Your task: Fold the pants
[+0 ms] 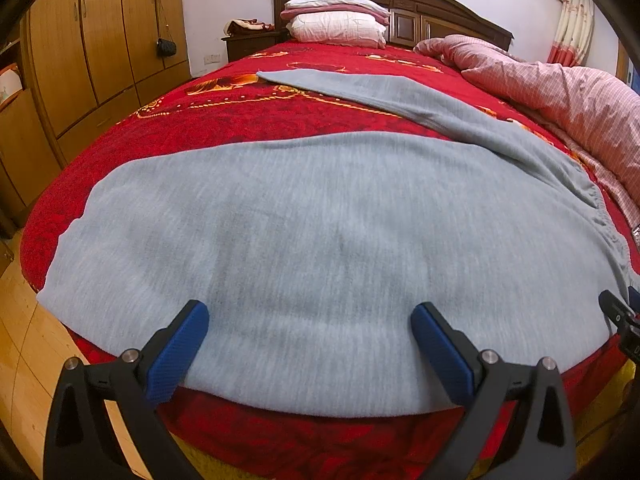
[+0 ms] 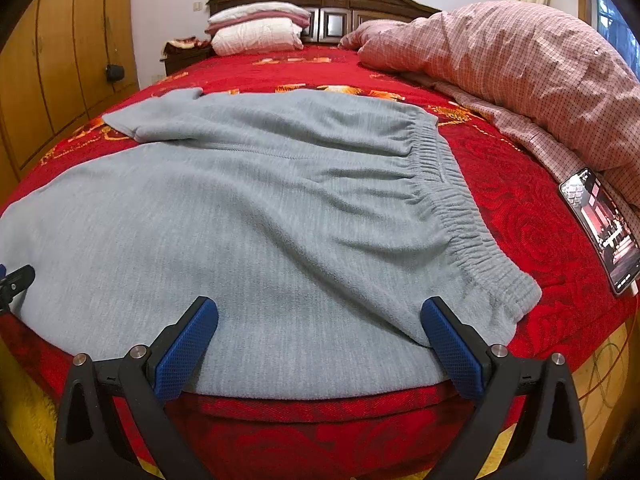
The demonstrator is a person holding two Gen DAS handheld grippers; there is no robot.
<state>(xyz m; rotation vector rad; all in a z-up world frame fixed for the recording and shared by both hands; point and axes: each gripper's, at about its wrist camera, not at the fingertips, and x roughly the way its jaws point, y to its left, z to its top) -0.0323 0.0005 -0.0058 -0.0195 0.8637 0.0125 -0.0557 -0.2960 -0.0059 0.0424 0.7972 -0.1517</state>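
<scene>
You've got the bed [image 2: 532, 240] w/ its red cover filling both views, and the grey pants [image 2: 260, 220] spread flat across the near end of it, one leg lying along the front edge, the other angling off toward the pillows [image 2: 256, 30]; the waistband [image 2: 452, 208] sits on your right side, gathered and a bit rumpled. Pink quilt [image 2: 520, 64] is heaped along the far right, and a phone [image 2: 600, 228] lies just beside it, well apart from the fabric, so it shouldn't snag. Looks like you're at the start: nothing folded yet, prob. about to take the near edge. To do it well, grab both layers at the hem-side edge, not just the top one, pinch at matching depth w/ both tools, and lift evenly so the near leg lands square on the far one; smooth the wrinkles near the waistband first if you can. Your left gripper [image 1: 310, 338] is spread wide, pads [image 1: 180, 352] resting over the near leg, holding nothing. Your right gripper [image 2: 320, 332] is equally wide, hovering at the edge close to the waistband corner, also empty; can't tell if its pads actually touch cloth.
</scene>
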